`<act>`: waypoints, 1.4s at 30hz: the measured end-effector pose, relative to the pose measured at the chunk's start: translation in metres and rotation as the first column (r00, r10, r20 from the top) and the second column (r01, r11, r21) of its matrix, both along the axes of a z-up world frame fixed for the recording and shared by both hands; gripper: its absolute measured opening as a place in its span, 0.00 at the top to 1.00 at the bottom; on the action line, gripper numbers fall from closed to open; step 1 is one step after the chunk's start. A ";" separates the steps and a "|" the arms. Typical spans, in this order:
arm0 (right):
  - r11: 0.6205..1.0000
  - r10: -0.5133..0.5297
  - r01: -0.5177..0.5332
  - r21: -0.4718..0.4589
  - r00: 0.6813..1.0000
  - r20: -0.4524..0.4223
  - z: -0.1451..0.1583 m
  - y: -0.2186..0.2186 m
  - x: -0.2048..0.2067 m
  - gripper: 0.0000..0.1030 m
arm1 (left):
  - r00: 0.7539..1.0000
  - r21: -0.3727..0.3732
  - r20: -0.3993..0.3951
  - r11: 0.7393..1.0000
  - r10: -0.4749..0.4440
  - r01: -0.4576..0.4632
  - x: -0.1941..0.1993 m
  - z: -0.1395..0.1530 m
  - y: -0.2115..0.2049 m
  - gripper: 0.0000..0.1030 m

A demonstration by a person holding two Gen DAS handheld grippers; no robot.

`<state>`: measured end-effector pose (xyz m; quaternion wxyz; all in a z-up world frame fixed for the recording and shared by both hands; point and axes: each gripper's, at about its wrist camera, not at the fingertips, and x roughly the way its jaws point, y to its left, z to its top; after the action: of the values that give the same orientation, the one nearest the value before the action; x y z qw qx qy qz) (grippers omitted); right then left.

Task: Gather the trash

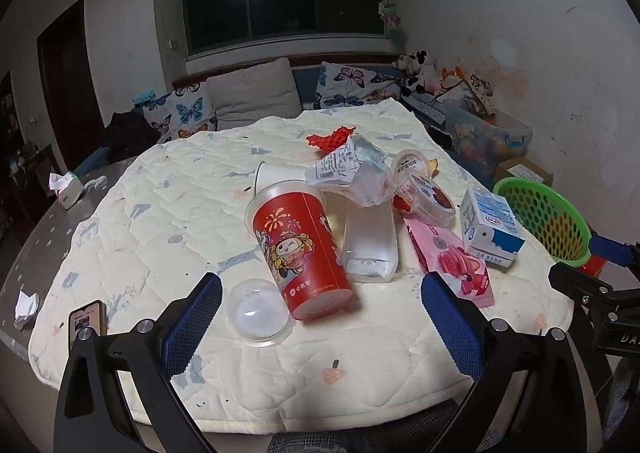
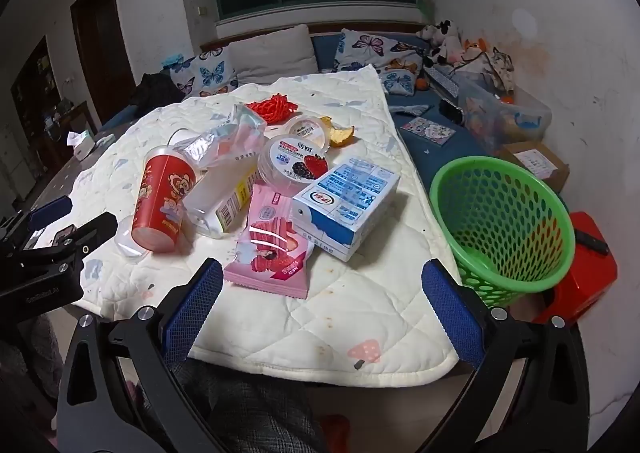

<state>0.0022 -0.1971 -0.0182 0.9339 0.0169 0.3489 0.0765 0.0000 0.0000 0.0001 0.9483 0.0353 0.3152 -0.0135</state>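
- From the left wrist view, we see our left gripper [image 1: 321, 295] with its blue-padded jaws spread wide and nothing between them, hovering above the near edge of a quilted mat [image 1: 160, 221] laid over the table.
- A red printed cup [image 1: 302, 251] lies on its side just ahead of the jaws, its base toward us. A clear domed lid [image 1: 258, 313] rests on the mat touching the cup's near left side.
- To the right of the cup lies a clear plastic container [image 1: 372, 241], and a crumpled plastic bag [image 1: 352, 169] sits on its far end. Behind that we see a piece of red netting [image 1: 330, 137].
- Further right, a pink snack packet [image 1: 452, 265] lies flat, with a blue and white milk carton [image 1: 490, 227] beside it and a round yogurt tub [image 1: 430, 193] behind.
- A green basket [image 1: 540, 217] shows at the right edge of the table, and a phone [image 1: 88, 319] lies near the left edge.

- From the right wrist view, our right gripper [image 2: 322, 293] likewise has its jaws wide apart, holding nothing, above the mat's [image 2: 360, 313] near corner.
- The pink snack packet [image 2: 272, 249] lies directly ahead, with the milk carton [image 2: 346, 203] touching its right side and the yogurt tub [image 2: 294, 165] behind both.
- The red cup [image 2: 162, 201] and clear container [image 2: 218, 201] lie to the left. A bitten apple piece [image 2: 340, 135] sits at the back by a second small tub [image 2: 308, 131].
- The green basket [image 2: 500, 221] stands off the table's right side, tilted toward us, and appears empty.
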 end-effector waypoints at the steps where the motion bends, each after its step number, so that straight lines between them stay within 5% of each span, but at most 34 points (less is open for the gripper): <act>1: 1.000 0.001 -0.001 -0.003 1.000 -0.002 0.000 0.000 0.000 0.04 | 1.000 0.002 0.001 1.000 0.000 0.000 0.000 0.000 0.000 0.06; 42: 1.000 0.006 -0.006 -0.004 1.000 -0.011 -0.001 0.004 0.003 0.04 | 1.000 -0.003 -0.017 1.000 -0.003 0.003 -0.002 -0.011 -0.012 0.06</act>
<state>0.0051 -0.1932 -0.0188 0.9316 0.0143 0.3545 0.0786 -0.0021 -0.0117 -0.0106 0.9456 0.0340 0.3231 -0.0158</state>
